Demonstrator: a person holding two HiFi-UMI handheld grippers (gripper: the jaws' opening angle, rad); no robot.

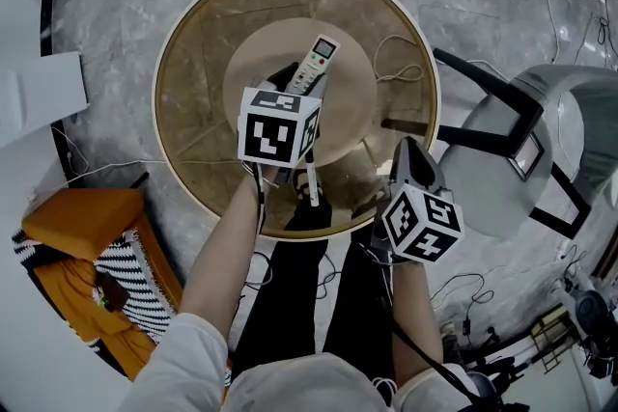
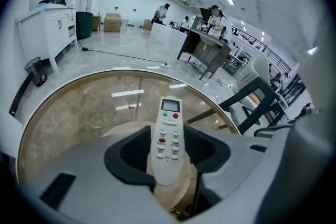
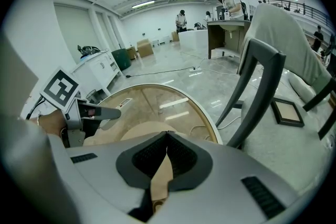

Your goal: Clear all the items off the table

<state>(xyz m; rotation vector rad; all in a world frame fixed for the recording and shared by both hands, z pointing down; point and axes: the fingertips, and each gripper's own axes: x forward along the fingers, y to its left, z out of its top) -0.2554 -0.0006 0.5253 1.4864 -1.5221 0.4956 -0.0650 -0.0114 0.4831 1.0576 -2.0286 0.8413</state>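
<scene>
The left gripper (image 2: 169,145) held the remote (image 1: 317,65) above the middle of the table (image 1: 193,101) (button words too small to read). The right gripper (image 3: 167,136) was pinched shut, empty, near the table's edge.

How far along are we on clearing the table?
Done: no other loose item shows on the table. In hand: left gripper is shut on the remote, seemingly lifted off the glass. Left: carry it away; the white cable may lie on the table or under it, I cannot tell. Right gripper is shut, empty.
</scene>
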